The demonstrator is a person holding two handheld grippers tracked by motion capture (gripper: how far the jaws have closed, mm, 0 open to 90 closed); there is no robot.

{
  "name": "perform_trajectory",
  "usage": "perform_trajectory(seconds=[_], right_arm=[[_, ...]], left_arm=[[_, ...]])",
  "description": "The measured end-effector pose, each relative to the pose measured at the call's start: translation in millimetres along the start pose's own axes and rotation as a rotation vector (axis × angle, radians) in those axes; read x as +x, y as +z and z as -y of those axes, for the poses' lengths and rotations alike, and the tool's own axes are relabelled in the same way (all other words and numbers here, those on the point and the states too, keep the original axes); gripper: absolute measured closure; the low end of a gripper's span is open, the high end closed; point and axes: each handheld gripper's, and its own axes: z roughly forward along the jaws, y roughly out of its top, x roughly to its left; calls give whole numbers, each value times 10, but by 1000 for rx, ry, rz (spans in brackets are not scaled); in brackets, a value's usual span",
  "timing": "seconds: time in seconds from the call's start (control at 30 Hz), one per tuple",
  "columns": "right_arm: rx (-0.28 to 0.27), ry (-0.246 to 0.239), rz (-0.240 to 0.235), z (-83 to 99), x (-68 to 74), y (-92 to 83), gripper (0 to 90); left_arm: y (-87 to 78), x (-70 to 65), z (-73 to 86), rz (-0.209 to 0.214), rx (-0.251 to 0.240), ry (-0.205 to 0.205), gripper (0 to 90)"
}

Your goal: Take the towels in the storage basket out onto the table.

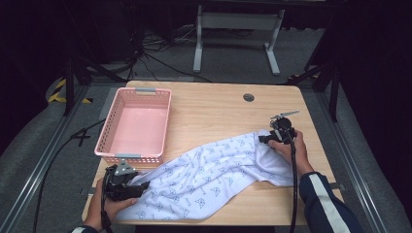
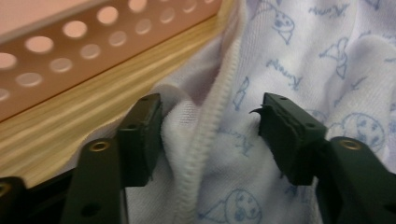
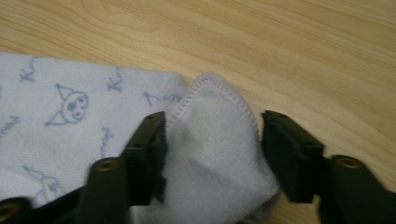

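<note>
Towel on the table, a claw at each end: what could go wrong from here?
1. The left claw stands open around a hemmed fold of the towel; closing might bunch several layers.
2. The right claw straddles a folded corner without pinching it, so the corner could slip out.
3. The pink basket sits close beside the left claw and might get bumped.

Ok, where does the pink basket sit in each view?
High view: basket on the table's left half, beyond the cloth.
Left gripper view: its holed wall fills the upper left corner.
Right gripper view: not in it.
Shared landmark: the printed cloth, present in all three.
</note>
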Motion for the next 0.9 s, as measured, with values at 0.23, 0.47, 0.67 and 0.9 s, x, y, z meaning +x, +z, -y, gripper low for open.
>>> perform_trajectory(seconds=[0.23,0.47,0.67,0.9], right_arm=[[-86,-91,53,-192,-114,-118,855],[-139,-105,198,-559,-486,-194,855],[-172,-110,280,-880,-544,-69,645],[-182,-116,175,-825,-470,-113,464]], left_arm=[[-63,-47,18,43,35,42,706],[-108,-225,103,96,40,58,753],[-98,-547,94,213,71,140,728],[-78,-558,41,211,59,141,540]])
